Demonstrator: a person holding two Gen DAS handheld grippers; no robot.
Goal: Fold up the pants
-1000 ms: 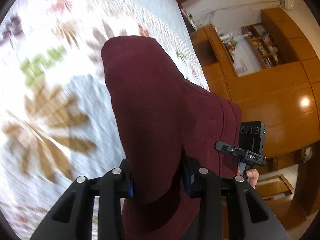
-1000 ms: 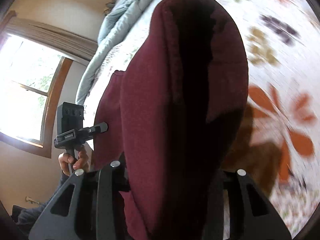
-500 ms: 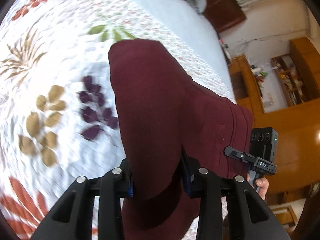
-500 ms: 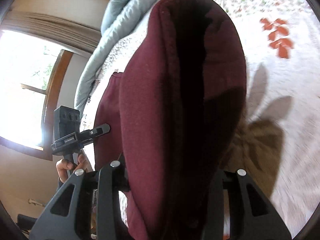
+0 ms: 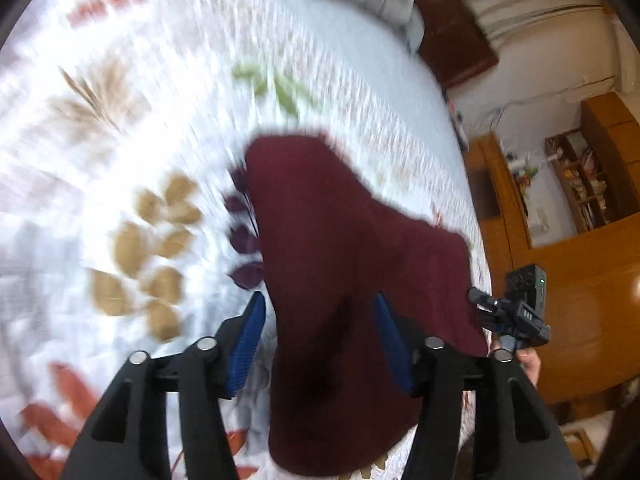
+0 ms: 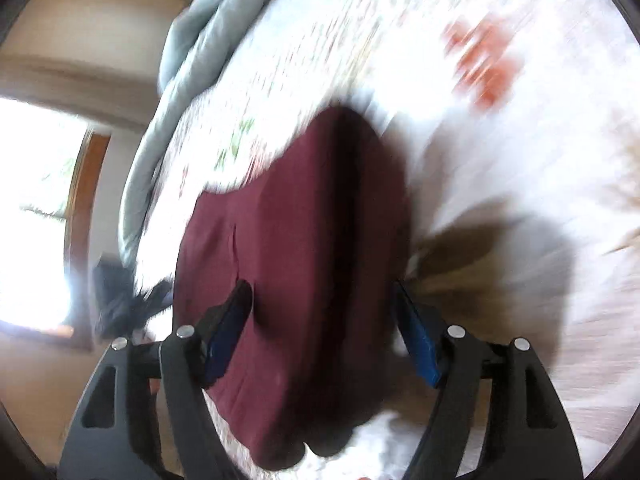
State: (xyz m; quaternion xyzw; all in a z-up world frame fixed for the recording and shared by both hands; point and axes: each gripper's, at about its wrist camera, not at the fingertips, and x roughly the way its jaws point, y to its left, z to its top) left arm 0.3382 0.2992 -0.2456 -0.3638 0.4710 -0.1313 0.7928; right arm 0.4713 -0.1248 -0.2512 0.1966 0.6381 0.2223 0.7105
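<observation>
The maroon pants (image 5: 340, 264) lie folded on the white floral bedspread (image 5: 120, 120). They also show in the right wrist view (image 6: 304, 264). My left gripper (image 5: 320, 320) is open, its blue pads spread on either side of the near end of the cloth. My right gripper (image 6: 320, 304) is open too, its pads apart around the other end of the pants. The right gripper's body (image 5: 520, 312) shows at the right of the left wrist view. Both views are motion-blurred.
A grey-blue blanket (image 6: 180, 80) is bunched at the far end of the bed. A wooden headboard (image 5: 452, 40) and wooden cabinets with shelves (image 5: 580, 220) stand beyond the bed's right edge. A bright window (image 6: 36, 220) is on the left.
Both grippers were shut on the pants and carrying them over the bed. Now both have opened and the pants have dropped onto the bedspread.
</observation>
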